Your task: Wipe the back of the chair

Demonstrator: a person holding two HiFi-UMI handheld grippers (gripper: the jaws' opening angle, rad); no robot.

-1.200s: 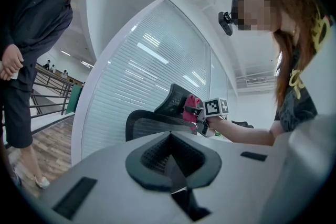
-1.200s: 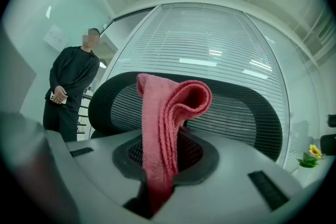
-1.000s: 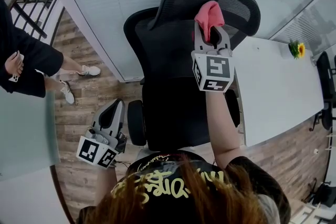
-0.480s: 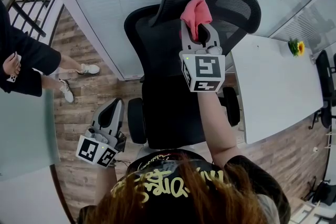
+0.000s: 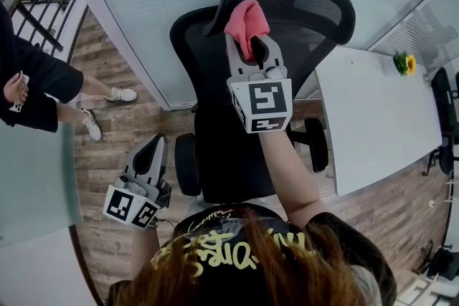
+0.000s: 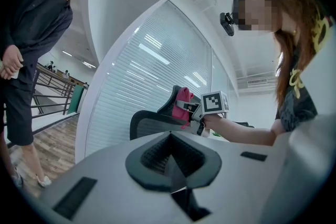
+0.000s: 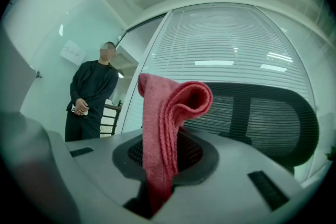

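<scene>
Right claw: my right claw (image 5: 252, 46) is pinching a folded pink terry cloth (image 5: 246, 18). The loose fold stands up ahead of the tips.
Left claw: my left claw (image 5: 149, 158) is pressed together on nothing. It hangs low, well apart from the work.
Task item: the black mesh office chair (image 5: 215, 89) is directly ahead of the right claw. Its backrest lies below the tips, and its curved mesh headrest (image 5: 315, 0) is beyond them and to their right.
Contact: the cloth appears to meet the near left edge of the headrest. I cannot confirm pressure from any view.
Step in hand: I judge this to be a wiping pass along the top of the back, with most of the surface not yet covered.
Method: I would lead with the fold, not the claw tips, so only fabric meets the mesh. Light, steady pressure and overlapping strokes should cover it.
Risk: the chair looks free to swivel. A hard push could turn it away, and the cloth could work loose.
Surroundings: a white table (image 5: 380, 118) sits right of the right claw. A bystander in dark clothing (image 5: 36, 75) stands well beyond the left claw.
</scene>
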